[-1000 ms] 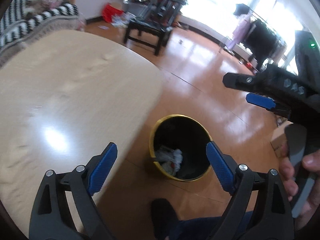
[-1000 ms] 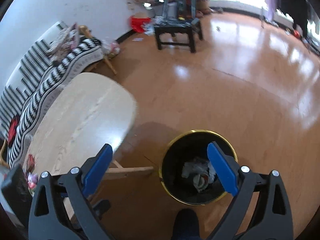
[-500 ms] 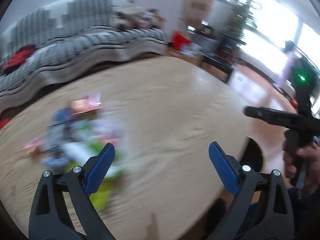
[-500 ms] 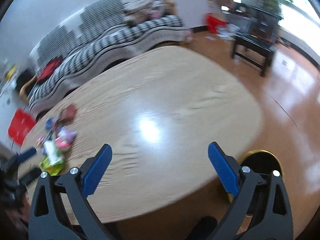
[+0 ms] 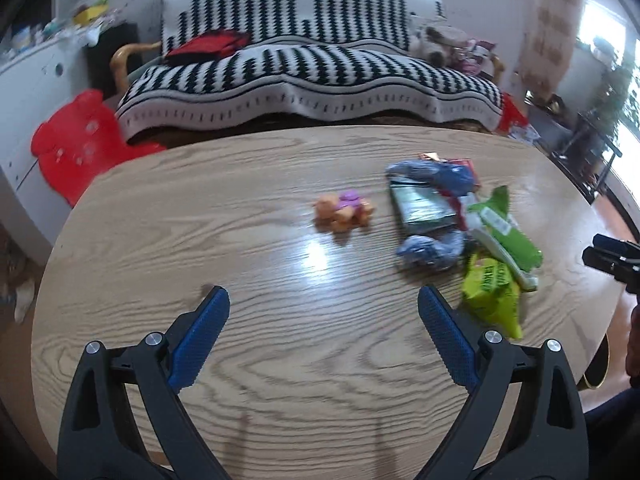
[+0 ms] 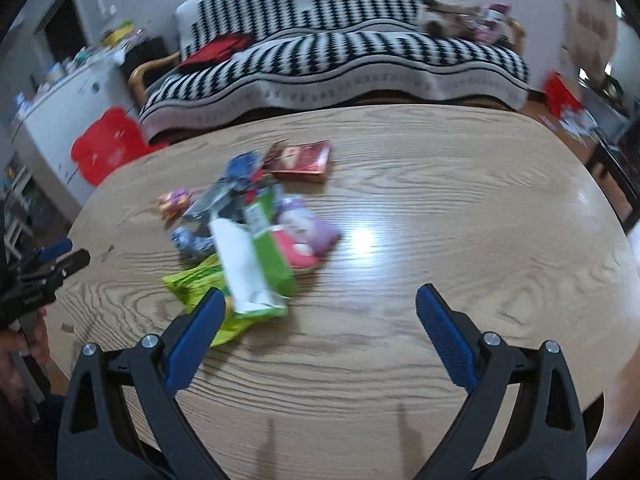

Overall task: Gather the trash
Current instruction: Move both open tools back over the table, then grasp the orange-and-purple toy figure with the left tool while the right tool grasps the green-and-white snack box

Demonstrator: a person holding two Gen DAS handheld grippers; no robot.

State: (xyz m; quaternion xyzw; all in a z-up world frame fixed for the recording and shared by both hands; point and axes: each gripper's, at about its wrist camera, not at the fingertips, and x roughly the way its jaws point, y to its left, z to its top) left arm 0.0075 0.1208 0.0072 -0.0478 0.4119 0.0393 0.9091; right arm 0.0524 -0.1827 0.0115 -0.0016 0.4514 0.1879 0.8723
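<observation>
A heap of trash lies on the oval wooden table: green snack packets, a blue crumpled wrapper, a silver-green pouch and an orange-and-purple wrapper. From the right wrist I see the same heap with a green-white packet, a pink-purple pouch and a red box. My left gripper hangs open over bare table, left of the heap. My right gripper is open too, its left finger just in front of the green packets.
A black-and-white striped sofa runs behind the table. A red stool stands at the far left beside a white cabinet. The bin's gold rim peeks out below the table's right edge.
Both grippers have swung away from the black bin on the floor, leftward over the table, and now face the trash heap and the sofa. Both stayed open.
</observation>
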